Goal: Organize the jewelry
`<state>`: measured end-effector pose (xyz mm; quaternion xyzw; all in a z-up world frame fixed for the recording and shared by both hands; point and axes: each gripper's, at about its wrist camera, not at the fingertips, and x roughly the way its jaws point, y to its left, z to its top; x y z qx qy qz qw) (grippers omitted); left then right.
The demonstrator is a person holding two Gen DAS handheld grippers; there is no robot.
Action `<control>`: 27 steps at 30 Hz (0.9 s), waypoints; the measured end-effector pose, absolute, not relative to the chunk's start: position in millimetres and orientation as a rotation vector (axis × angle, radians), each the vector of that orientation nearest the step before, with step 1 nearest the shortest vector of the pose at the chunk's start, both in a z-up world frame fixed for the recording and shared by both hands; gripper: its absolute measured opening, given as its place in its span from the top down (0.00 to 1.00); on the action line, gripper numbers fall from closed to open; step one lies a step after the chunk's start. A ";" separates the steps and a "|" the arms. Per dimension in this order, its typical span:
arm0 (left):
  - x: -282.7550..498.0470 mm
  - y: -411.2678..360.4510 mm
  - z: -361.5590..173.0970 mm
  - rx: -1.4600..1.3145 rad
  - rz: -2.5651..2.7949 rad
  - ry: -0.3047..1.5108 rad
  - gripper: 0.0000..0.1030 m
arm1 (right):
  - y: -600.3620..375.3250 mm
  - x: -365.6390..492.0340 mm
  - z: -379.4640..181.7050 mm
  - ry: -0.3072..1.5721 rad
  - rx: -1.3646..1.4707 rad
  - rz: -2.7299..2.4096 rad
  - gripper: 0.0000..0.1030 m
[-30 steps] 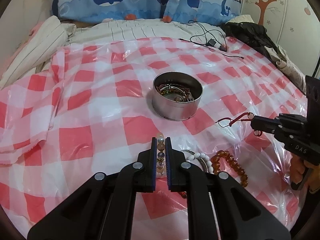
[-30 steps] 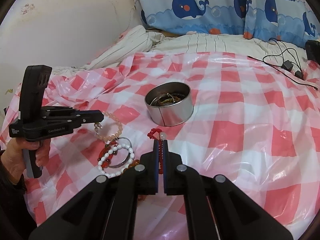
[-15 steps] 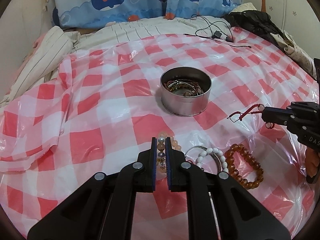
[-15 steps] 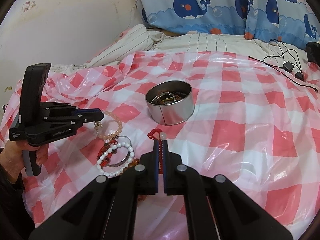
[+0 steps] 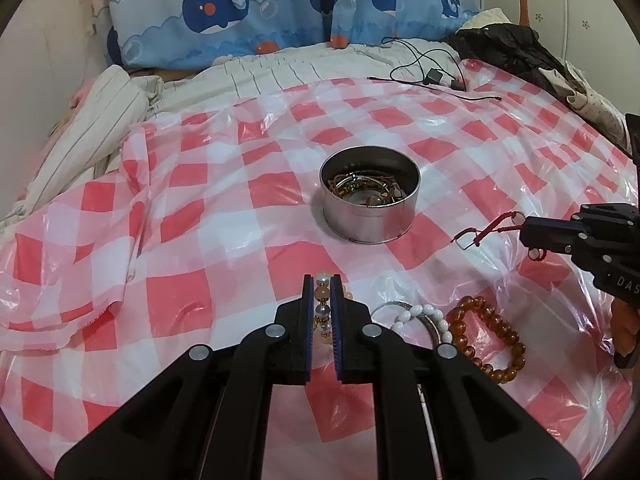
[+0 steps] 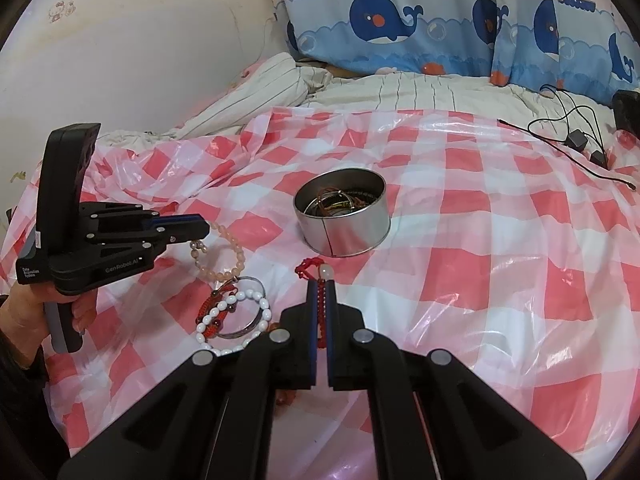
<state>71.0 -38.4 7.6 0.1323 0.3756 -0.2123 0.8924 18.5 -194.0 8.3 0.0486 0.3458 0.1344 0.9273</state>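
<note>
A round metal tin (image 5: 370,208) (image 6: 342,218) with several bracelets inside stands mid-sheet on the red-and-white checked plastic. My left gripper (image 5: 322,280) (image 6: 202,232) is shut on a pale pink bead bracelet (image 6: 228,254), which hangs from it in a loop just above the sheet. My right gripper (image 6: 319,284) (image 5: 522,228) is shut on a red cord bracelet (image 5: 486,230) with a pale bead at its tip, right of the tin. On the sheet between the two grippers lie a white bead bracelet (image 6: 236,316), a silver bangle (image 6: 254,304), a red braided one and an amber bead bracelet (image 5: 490,332).
Striped bedding (image 5: 280,76) and whale-print pillows (image 5: 280,8) lie behind the sheet. A black cable with a charger (image 5: 434,76) rests at the back right beside dark clothing (image 5: 508,48). A person's hand (image 6: 24,312) grips the left handle. The sheet bunches up at the left (image 5: 80,208).
The left gripper has tilted and lifted a little with the pink bracelet, so the tin and loose bracelets sit lower in its view. The right gripper has kept still.
</note>
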 end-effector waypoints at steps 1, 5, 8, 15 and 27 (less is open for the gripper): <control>70.7 -37.9 10.3 0.264 -0.445 0.773 0.93 | -193.5 18.9 9.1 0.705 0.100 0.277 0.96; 72.8 -36.0 27.9 0.184 -0.483 0.739 0.93 | -191.8 24.4 15.5 0.681 0.116 0.283 0.96; 78.0 -42.7 46.9 0.137 -0.512 0.703 0.93 | -189.0 34.1 23.8 0.662 0.112 0.285 0.96; 105.5 -71.5 71.6 0.080 -0.592 0.659 0.93 | -187.0 57.5 38.7 0.634 0.084 0.276 0.96; 179.1 -84.0 35.1 -0.050 -0.583 0.803 0.70 | -166.4 135.6 21.4 0.722 -0.018 0.244 0.76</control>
